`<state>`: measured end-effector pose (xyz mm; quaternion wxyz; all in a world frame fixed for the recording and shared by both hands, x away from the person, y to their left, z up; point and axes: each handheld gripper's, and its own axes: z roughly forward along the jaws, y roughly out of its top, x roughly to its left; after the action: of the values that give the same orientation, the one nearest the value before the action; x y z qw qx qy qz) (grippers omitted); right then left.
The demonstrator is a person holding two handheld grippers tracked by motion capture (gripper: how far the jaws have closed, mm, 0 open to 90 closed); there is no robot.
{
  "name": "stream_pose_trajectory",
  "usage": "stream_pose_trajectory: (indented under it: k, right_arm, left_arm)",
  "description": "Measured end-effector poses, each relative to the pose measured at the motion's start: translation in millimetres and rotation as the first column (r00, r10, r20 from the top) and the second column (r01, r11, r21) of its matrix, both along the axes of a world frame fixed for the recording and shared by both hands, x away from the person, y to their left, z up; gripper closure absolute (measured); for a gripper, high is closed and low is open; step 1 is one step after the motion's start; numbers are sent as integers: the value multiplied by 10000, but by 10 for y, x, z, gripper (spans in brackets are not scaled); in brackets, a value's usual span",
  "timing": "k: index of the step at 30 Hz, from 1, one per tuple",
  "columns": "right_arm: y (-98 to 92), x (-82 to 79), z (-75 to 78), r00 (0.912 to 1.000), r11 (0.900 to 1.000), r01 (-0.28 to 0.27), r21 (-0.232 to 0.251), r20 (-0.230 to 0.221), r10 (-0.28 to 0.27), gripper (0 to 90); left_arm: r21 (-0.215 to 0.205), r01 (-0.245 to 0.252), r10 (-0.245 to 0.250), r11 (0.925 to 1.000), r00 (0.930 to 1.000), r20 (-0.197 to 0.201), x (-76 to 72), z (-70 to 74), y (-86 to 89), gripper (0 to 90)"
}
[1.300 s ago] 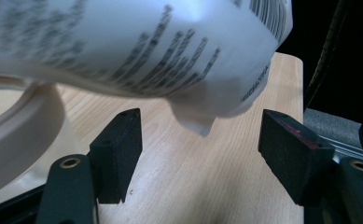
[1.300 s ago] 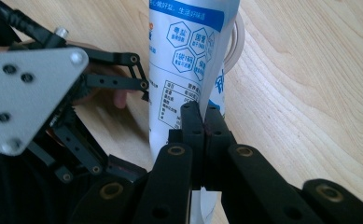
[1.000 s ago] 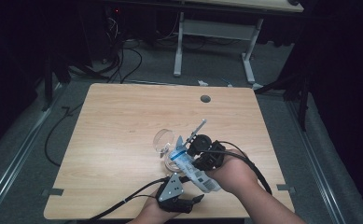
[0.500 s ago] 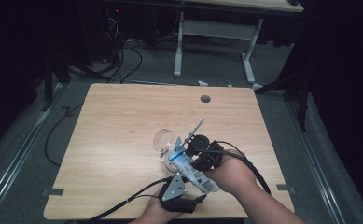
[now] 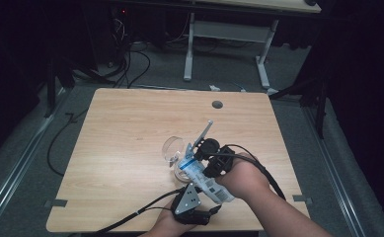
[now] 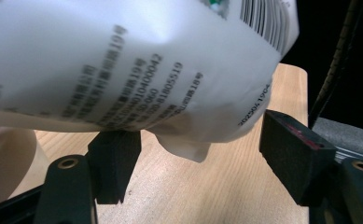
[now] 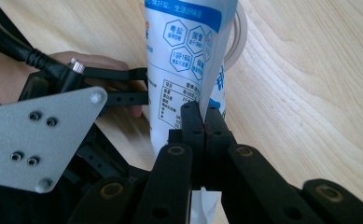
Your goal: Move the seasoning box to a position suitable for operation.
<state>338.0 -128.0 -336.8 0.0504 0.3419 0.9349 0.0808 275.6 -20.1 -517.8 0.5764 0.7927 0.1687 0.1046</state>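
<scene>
Right claw [image 7: 202, 116] pinches bag [image 7: 188, 56], seemingly lengthwise toward glass [image 5: 172, 148].

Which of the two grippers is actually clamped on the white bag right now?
The right gripper: its jaws are pressed together on the bag edge. The left gripper stands open, the bag just above its pads.

Around the glass bowl [image 5: 173, 148] the wooden table [image 5: 125, 128] lies bare to the far side and to my left, so a hand could pass there freely. On the bowl's near side my way is blocked: the white and blue pouch [image 5: 202, 177] slants across, pinched in my right gripper [image 5: 210, 157], with my left gripper [image 5: 192, 205] just behind it, its jaws spread either side of the pouch's lower end. Right of the bowl, the right gripper's black cable [image 5: 258, 165] loops over the table.
</scene>
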Motion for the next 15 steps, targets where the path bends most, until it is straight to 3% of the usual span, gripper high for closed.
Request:
stream_pose_trajectory:
  k: [10,15]
  right_arm:
    - [8,20,-55,9998,9999,111,6,-143,-110,900]
    - [-11,14,-39,9998,9998,186,66,-68,-185,900]
  left_arm:
    - [375,-257,256,9990,9997,14,-2,-21,-12,412]
    - [285,-246,250,9993,9996,-140,-33,17,3,454]
